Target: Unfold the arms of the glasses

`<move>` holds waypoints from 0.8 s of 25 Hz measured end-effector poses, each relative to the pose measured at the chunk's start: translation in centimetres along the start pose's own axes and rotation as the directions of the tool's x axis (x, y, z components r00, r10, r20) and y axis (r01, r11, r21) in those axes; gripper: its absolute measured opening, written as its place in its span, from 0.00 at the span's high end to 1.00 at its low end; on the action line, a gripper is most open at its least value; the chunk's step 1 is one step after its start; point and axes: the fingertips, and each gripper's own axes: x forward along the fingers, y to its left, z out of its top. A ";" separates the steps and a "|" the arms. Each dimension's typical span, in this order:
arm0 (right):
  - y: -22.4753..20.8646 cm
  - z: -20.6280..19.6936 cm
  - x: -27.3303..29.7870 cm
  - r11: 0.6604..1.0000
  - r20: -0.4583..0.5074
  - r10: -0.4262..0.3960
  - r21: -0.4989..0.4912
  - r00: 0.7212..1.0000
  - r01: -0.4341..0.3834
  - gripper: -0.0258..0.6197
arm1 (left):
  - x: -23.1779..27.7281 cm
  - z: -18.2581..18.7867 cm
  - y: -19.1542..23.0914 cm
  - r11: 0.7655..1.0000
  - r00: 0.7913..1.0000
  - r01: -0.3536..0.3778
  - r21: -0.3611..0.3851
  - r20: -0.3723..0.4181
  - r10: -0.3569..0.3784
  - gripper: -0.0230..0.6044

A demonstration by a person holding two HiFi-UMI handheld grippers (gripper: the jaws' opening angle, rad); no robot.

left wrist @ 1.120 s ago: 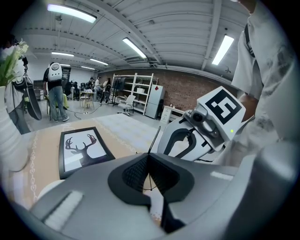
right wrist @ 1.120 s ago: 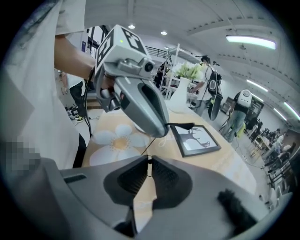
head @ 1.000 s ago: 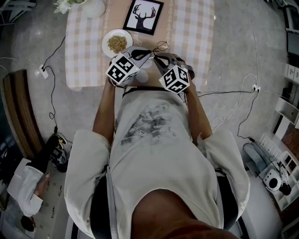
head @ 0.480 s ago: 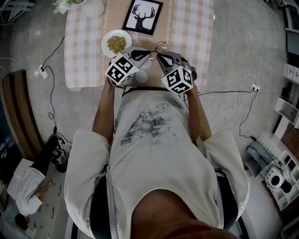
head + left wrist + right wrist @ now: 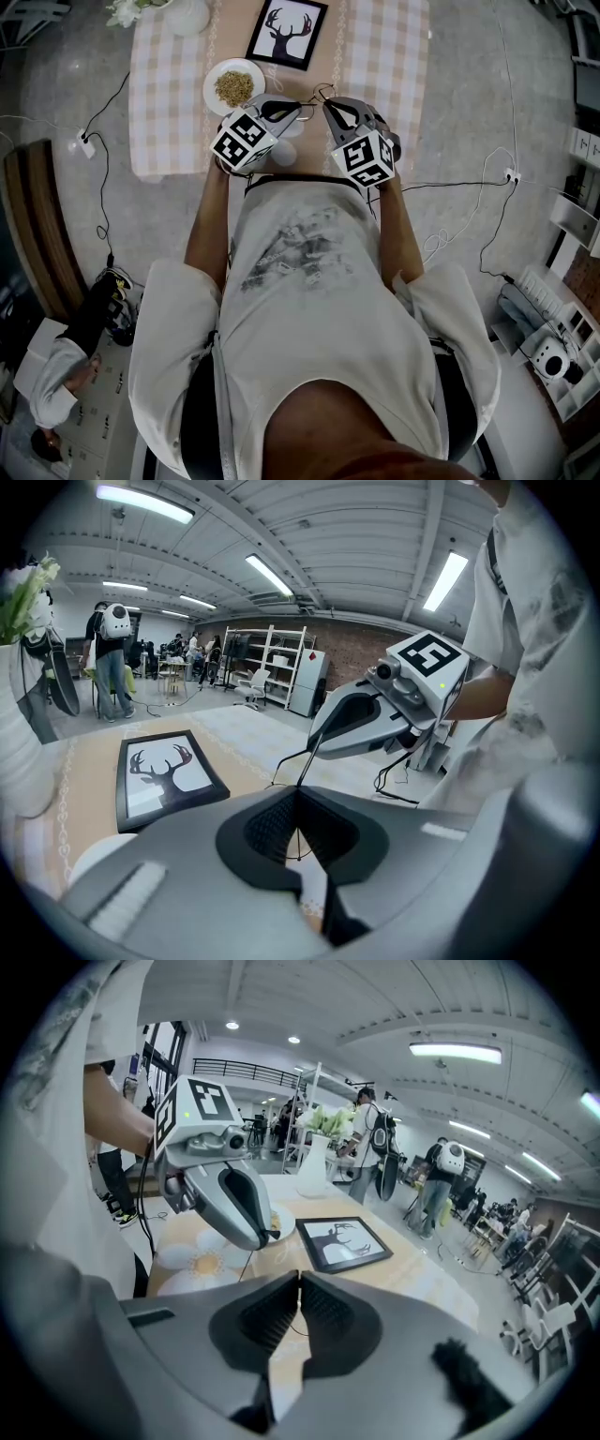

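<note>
The thin wire-framed glasses [image 5: 319, 94] hang over the table's near edge, between my two grippers. My left gripper [image 5: 298, 109] [image 5: 298, 794] is shut on the wire frame, and part of a wire loop shows below its pads. A straight thin arm [image 5: 306, 769] runs from there up to the tip of my right gripper [image 5: 327, 101] [image 5: 300, 1279]. Its jaws have just been closing and now stand shut on that wire. Both marker cubes sit close to the person's chest.
A framed deer picture [image 5: 287, 33] [image 5: 342, 1241] lies in the middle of the checked tablecloth [image 5: 169, 94]. A plate of grain [image 5: 234, 86] sits just beyond the left gripper, and a white vase with flowers [image 5: 183, 14] stands at the far left. Cables run across the floor.
My right gripper has moved to the right and a little up, away from the left one, drawing the glasses' wire out with it. My left gripper has kept still.
</note>
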 end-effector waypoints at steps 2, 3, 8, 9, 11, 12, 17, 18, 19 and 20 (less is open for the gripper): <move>-0.4 0.0 -0.2 1.000 0.000 -0.012 0.008 1.000 0.012 0.93 | -0.1 0.0 0.0 1.000 1.000 0.000 0.000 -0.001 0.000 0.95; -0.6 0.0 -0.3 1.000 0.000 -0.018 0.012 1.000 0.018 0.93 | -0.1 0.0 0.0 1.000 1.000 0.001 -0.001 -0.002 -0.001 0.95; -1.4 -0.1 -0.7 0.998 0.001 -0.045 0.037 0.999 0.045 0.93 | -0.2 -0.2 0.0 1.000 1.000 0.002 0.000 -0.001 -0.002 0.95; -1.6 -0.2 -0.7 0.998 0.001 -0.051 0.044 0.999 0.051 0.93 | -0.2 -0.2 0.1 1.000 1.000 0.001 0.000 -0.001 -0.001 0.95; -2.0 -0.2 -0.8 0.997 0.002 -0.062 0.056 0.998 0.062 0.93 | -0.3 -0.3 0.1 1.000 1.000 0.000 -0.001 -0.005 0.000 0.95; -2.1 -0.3 -0.9 0.996 0.001 -0.068 0.061 0.998 0.067 0.93 | -0.3 -0.4 0.2 1.000 1.000 -0.001 -0.001 -0.005 0.001 0.95; -3.2 -0.6 -1.2 0.992 -0.006 -0.093 0.088 0.996 0.093 0.93 | -0.4 -0.4 0.5 1.000 1.000 -0.004 -0.003 -0.004 0.004 0.95; -3.7 -0.6 -1.1 0.991 -0.008 -0.098 0.093 0.995 0.098 0.93 | -0.3 -0.3 0.9 1.000 1.000 -0.004 -0.003 -0.005 0.004 0.95; -4.2 -0.6 -0.9 0.990 -0.010 -0.102 0.097 0.995 0.103 0.93 | -0.3 -0.2 1.3 1.000 1.000 -0.005 -0.004 -0.005 0.005 0.95; -4.5 -0.6 -0.9 0.989 -0.012 -0.106 0.101 0.994 0.107 0.93 | -0.3 -0.1 1.5 1.000 1.000 -0.006 -0.005 -0.004 0.006 0.95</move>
